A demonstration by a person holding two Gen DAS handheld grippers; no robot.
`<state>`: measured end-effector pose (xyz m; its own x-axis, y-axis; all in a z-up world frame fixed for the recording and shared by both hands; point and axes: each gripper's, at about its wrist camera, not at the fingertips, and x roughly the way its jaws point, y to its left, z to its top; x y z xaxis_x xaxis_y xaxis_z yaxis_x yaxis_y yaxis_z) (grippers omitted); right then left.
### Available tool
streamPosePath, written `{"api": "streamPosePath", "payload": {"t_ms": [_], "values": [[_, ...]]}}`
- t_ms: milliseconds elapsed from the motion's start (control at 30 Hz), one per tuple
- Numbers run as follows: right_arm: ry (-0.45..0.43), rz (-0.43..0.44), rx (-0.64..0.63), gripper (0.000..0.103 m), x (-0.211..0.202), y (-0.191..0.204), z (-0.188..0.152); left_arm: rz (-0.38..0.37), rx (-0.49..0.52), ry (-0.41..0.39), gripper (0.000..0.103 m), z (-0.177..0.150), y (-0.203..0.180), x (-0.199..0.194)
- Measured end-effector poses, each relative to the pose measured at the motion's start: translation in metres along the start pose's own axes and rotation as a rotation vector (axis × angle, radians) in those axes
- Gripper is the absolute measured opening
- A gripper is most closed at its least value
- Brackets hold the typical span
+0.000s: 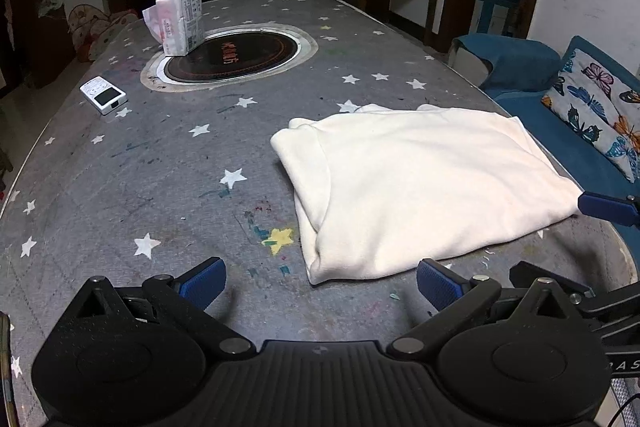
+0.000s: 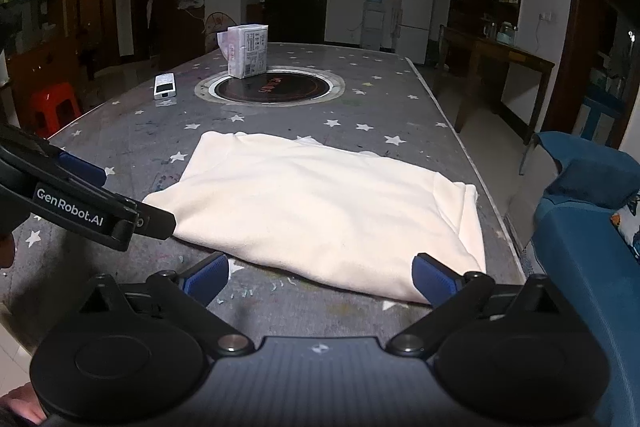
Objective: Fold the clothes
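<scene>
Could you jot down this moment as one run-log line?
cloth: folded, flat on table | left claw: open, empty | right claw: open, empty

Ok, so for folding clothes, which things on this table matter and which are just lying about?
Job:
- cream garment, folded on the table
- left gripper, open
- right gripper, open

Lying about:
- tissue pack
- white remote
- round hotplate set in the table
- blue sofa beside it
</scene>
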<state>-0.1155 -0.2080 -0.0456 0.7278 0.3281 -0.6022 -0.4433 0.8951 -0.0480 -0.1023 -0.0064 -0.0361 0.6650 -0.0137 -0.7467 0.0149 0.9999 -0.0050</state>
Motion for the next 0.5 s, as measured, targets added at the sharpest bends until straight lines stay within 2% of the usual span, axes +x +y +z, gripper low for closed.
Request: {"api": "streamPosePath", "payload": {"t_ms": [500], "values": [[0.003, 0.006, 0.018, 0.101, -0.0035, 0.0011, -0.0047, 0.012, 0.030, -0.002, 0.103, -0.0024, -0.0079, -0.0010]]}}
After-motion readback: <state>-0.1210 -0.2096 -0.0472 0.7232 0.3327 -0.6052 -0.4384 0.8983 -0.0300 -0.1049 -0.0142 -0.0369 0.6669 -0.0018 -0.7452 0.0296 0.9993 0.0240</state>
